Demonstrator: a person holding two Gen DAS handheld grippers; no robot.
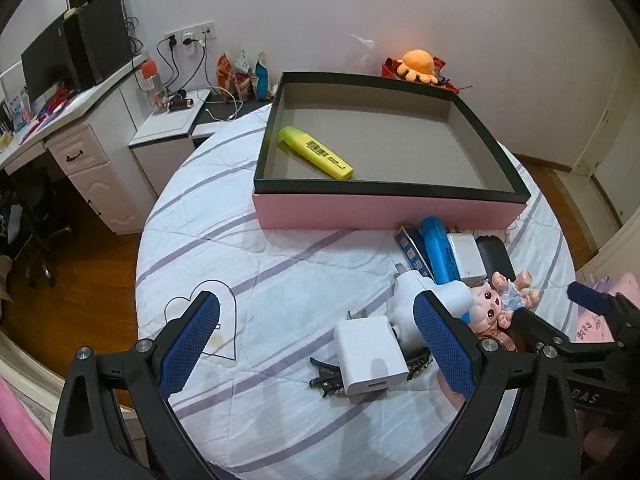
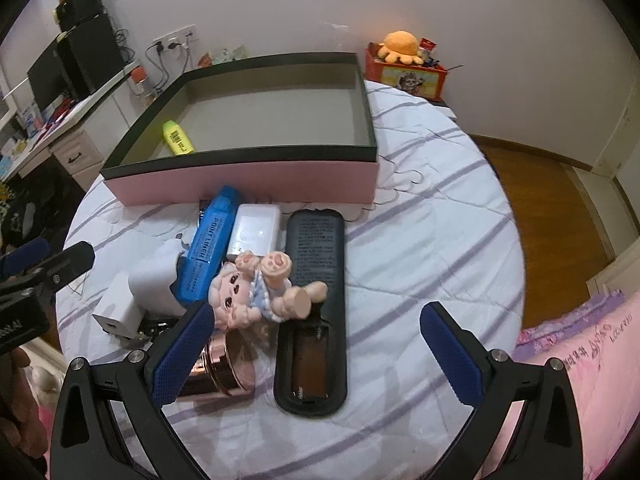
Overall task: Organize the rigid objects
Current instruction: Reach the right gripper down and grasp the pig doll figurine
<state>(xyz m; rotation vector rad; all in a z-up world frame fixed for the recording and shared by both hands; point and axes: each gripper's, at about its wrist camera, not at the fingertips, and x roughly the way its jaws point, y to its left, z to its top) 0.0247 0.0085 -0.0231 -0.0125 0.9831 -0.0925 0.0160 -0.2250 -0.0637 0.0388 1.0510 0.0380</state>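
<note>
A pink box [image 1: 384, 210] with a black rim stands on the striped bed and holds a yellow highlighter [image 1: 316, 153]; the box also shows in the right wrist view [image 2: 248, 182]. In front of it lies a pile: a white charger [image 1: 370, 354], a blue highlighter [image 2: 210, 246], a white adapter [image 2: 256, 230], a doll [image 2: 260, 292], a black remote [image 2: 314, 304] with its battery bay open, and a copper can [image 2: 224, 368]. My left gripper [image 1: 318, 340] is open above the white charger. My right gripper [image 2: 316, 340] is open over the remote and the doll.
A white desk [image 1: 80, 152] with a monitor and a side cabinet stand left of the bed. A red tin with an orange plush [image 2: 404, 46] sits behind the box. A black hair clip [image 1: 326, 376] lies under the charger. Wooden floor lies to the right.
</note>
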